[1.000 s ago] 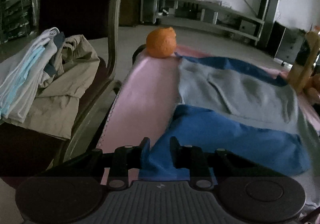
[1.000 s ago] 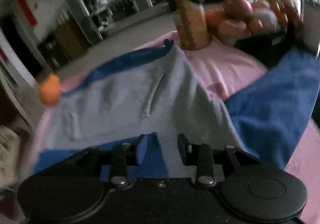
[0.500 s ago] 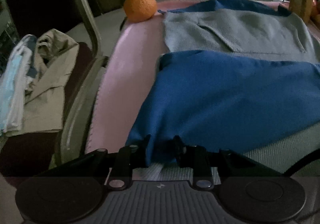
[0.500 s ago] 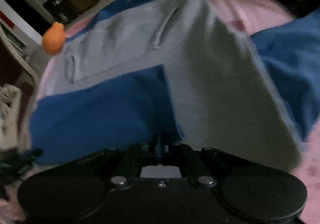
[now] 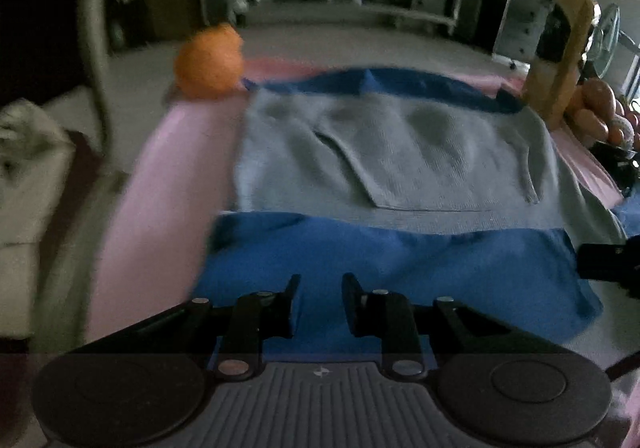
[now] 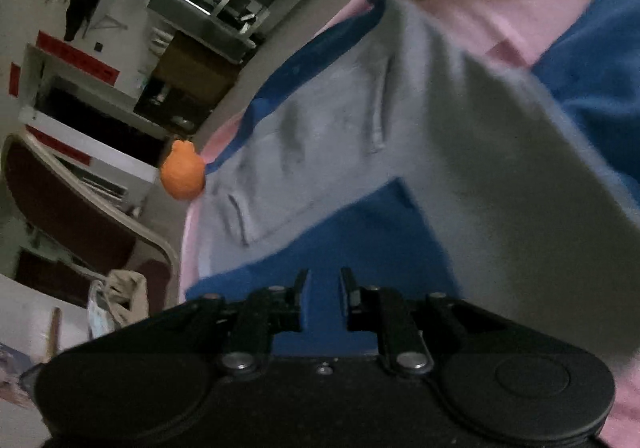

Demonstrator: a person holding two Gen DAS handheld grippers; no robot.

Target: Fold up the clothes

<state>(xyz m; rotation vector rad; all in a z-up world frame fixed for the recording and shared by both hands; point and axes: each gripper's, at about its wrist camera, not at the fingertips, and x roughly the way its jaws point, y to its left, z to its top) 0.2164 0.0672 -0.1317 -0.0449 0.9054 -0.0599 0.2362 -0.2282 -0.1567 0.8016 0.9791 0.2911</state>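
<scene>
My left gripper (image 5: 318,282) hangs over the near blue fold of the grey and blue garment (image 5: 392,155), which lies spread on the pink table cover (image 5: 160,183) with the orange (image 5: 210,61) at its far left corner; my jaws there stand apart and are closing, pressing on no cloth. My right gripper (image 6: 323,276) hovers above the same blue fold (image 6: 360,240), its jaws parted and opening, nothing pinched between them.
</scene>
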